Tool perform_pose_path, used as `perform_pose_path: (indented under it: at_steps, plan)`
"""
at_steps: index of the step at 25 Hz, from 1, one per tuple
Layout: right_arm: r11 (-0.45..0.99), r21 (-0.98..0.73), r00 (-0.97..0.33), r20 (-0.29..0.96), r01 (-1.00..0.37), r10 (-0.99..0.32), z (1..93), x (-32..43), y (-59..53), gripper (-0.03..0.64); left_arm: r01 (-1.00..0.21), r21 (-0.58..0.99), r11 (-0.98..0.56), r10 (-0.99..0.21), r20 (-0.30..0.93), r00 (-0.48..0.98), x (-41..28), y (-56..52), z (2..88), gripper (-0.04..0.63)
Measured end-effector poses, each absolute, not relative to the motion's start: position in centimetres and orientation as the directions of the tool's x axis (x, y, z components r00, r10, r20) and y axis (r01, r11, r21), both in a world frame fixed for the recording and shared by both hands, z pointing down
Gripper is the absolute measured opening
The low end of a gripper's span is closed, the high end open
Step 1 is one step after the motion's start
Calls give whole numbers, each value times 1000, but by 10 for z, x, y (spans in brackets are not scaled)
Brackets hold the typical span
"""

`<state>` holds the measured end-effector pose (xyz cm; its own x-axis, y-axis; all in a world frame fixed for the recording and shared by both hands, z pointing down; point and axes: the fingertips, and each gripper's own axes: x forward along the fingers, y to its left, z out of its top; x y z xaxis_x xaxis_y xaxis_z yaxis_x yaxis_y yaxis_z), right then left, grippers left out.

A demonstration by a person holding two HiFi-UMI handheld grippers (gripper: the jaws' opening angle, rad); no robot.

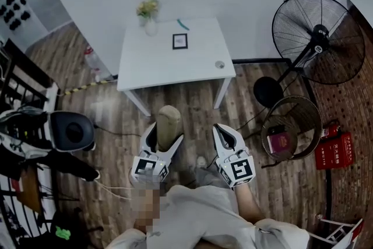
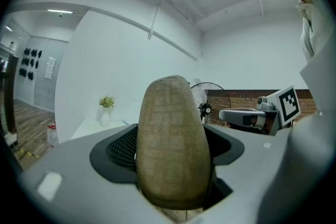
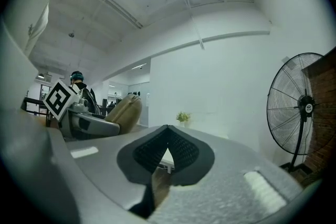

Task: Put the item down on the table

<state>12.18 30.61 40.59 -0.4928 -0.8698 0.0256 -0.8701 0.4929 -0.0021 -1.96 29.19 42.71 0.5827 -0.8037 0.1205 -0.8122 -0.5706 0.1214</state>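
Left gripper is clamping the tan oblong item upright over the floor, short of the white table's near edge. Right gripper is hanging beside it, jaws pinched together on nothing. Table's front strip is sitting open, a vase is standing by its back edge, and the wire basket off right is holding something red.

No print was legible; white characters on the red box were too small to read; the left gripper, right gripper and framed card bore only square marker patterns.
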Motion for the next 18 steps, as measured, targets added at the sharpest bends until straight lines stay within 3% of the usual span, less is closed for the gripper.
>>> perform_pose_path:
  at_steps: [18]
  plan:
    - [602, -20, -603, 13, -798, -798, 394, 132, 172, 3, -867, 98, -489, -860, 111, 498, -4, 172, 408, 403]
